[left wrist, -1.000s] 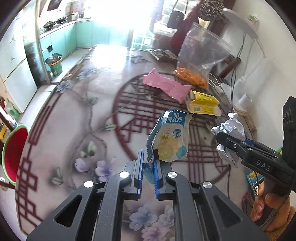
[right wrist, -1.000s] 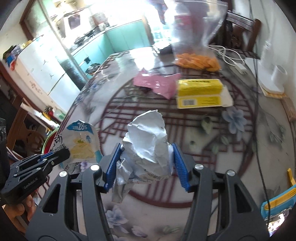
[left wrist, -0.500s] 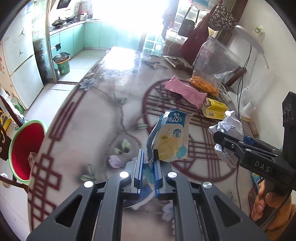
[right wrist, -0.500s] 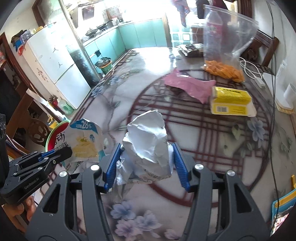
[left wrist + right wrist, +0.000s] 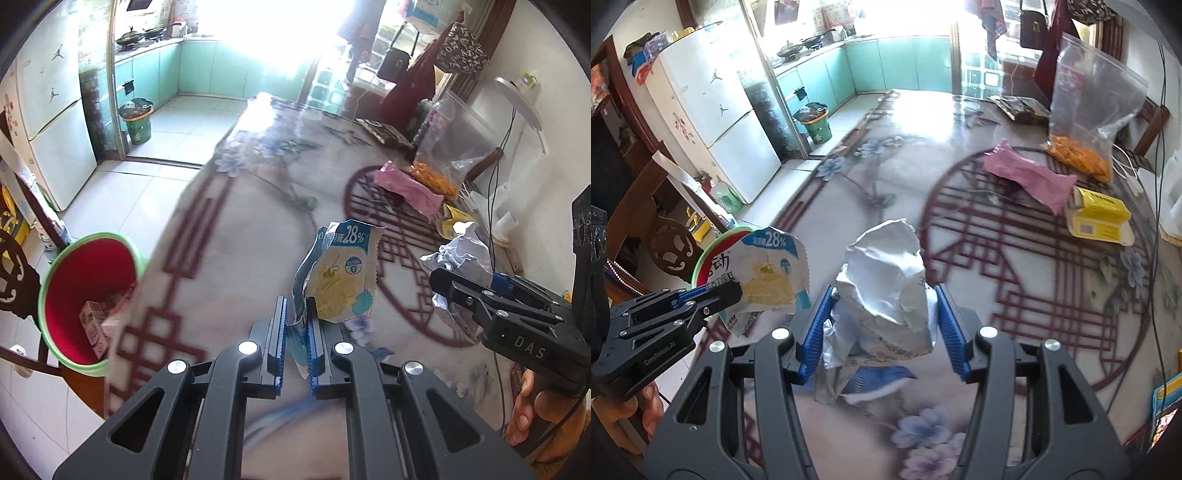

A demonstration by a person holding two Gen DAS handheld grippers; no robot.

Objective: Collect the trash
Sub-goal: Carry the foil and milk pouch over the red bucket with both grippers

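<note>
My left gripper is shut on a blue-and-yellow snack wrapper marked 28%, held above the table's left part. The wrapper also shows in the right wrist view. My right gripper is shut on a crumpled white paper wad, also seen in the left wrist view. A red bin with a green rim stands on the floor left of the table, with a small carton inside. On the table lie a pink wrapper and a yellow box.
A clear plastic bag with orange snacks stands at the table's far right, near white cables. A green waste bin stands on the kitchen floor by a white fridge. A dark wooden chair is left of the red bin.
Both grippers, still holding their trash, have moved left along the table toward its left edge. The red bin has come closer and further into view.
</note>
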